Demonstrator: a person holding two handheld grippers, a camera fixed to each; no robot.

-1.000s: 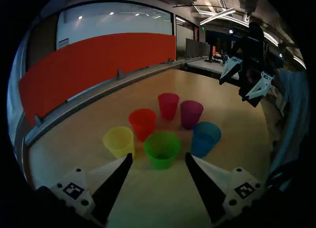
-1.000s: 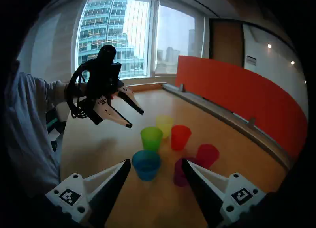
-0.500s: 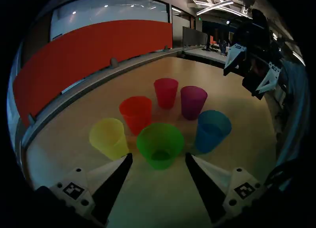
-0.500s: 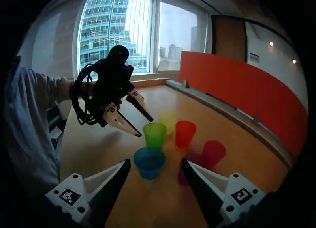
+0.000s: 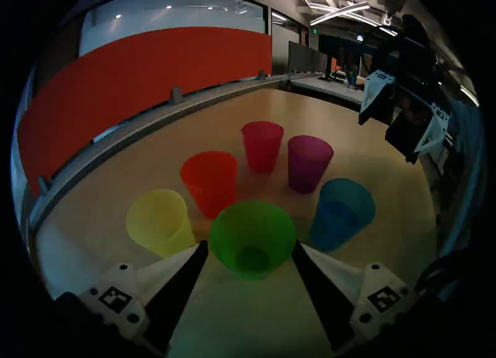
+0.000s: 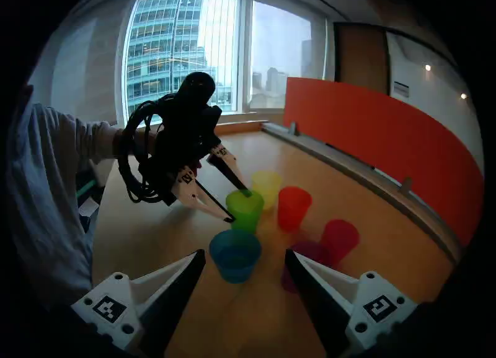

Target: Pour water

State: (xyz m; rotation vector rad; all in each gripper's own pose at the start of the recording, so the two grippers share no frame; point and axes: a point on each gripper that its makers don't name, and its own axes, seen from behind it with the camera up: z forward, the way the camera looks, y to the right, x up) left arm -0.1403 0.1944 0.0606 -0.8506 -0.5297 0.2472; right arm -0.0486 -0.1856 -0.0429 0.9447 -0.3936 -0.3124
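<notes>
Six plastic cups stand in a cluster on a wooden table (image 5: 186, 126), and the green cup (image 5: 251, 225) is the nearest one in the left gripper view. The left gripper (image 5: 248, 245) has its fingers spread wide with the green cup between the tips; the right gripper view shows those tips at the cup's rim, not squeezing it. Seen from there, the yellow cup (image 5: 158, 222) stands just left of the green cup, the orange cup (image 5: 209, 179) just behind it, the red cup (image 5: 262, 144) and purple cup (image 5: 308, 161) farther behind, and the blue cup (image 5: 341, 212) just right. The right gripper (image 6: 243, 253), also wide open, hovers over the blue cup, beside the green one. I cannot tell which cup holds water.
</notes>
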